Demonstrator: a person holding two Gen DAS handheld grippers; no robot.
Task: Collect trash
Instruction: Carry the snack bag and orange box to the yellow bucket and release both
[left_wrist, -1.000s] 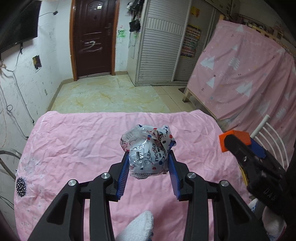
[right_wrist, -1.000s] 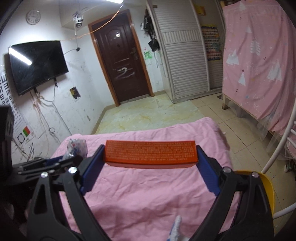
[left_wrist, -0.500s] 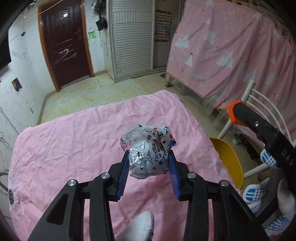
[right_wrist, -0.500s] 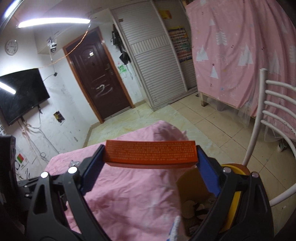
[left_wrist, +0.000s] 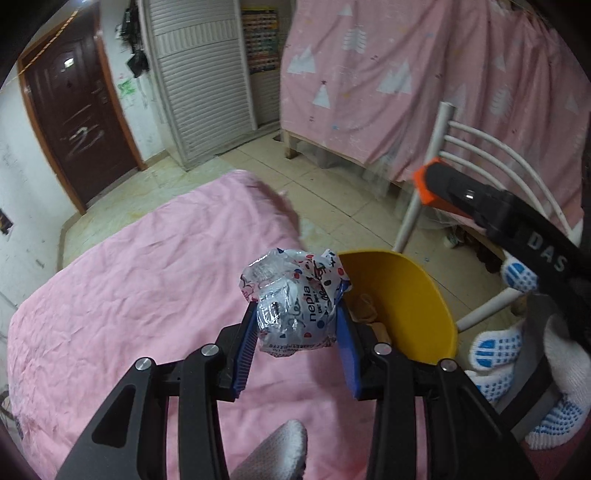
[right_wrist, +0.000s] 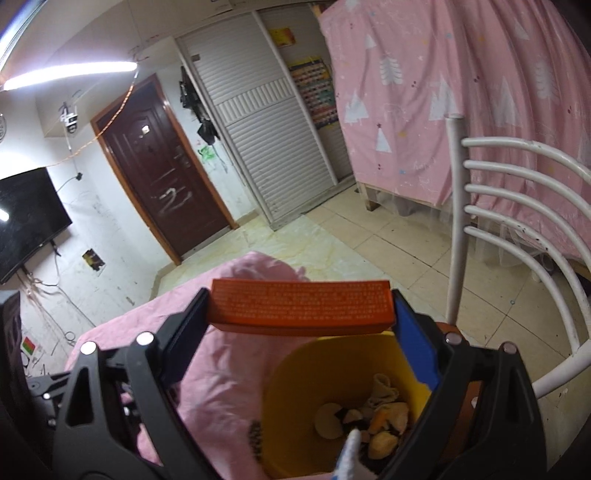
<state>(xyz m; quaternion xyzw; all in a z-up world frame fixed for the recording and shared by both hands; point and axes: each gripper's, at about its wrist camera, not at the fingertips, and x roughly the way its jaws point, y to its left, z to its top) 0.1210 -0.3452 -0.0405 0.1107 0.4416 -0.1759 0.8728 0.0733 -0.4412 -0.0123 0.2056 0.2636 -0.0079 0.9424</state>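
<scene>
We hold the left gripper (left_wrist: 297, 326) with its blue-padded fingers (left_wrist: 245, 345) clamped on a crumpled, shiny plastic wrapper printed with red and blue dots (left_wrist: 293, 302). The wrapper sits between the pads, bulging above them, over the edge of the wrinkled pink bedsheet (left_wrist: 155, 280) and just beside the round yellow plastic bin (left_wrist: 410, 306). In the left wrist view the bin's rim lies immediately right of the wrapper, and a few pale scraps show inside it behind the right pad.

Our right gripper (right_wrist: 299, 314) has its fingers spread wide and pressed against the two ends of a flat orange rectangular box covered in small print (right_wrist: 299, 306). The box spans the whole gap between the blue pads and hangs above the yellow bin (right_wrist: 317, 362), whose open mouth sits below it. Inside the bin lies a heap of pale and orange scraps (right_wrist: 373, 417).

A white metal chair with curved back rails (right_wrist: 517, 206) stands right beside the bin. In the left wrist view, a hand in a white glove with blue dots (left_wrist: 517, 369) grips the right tool's handle.
</scene>
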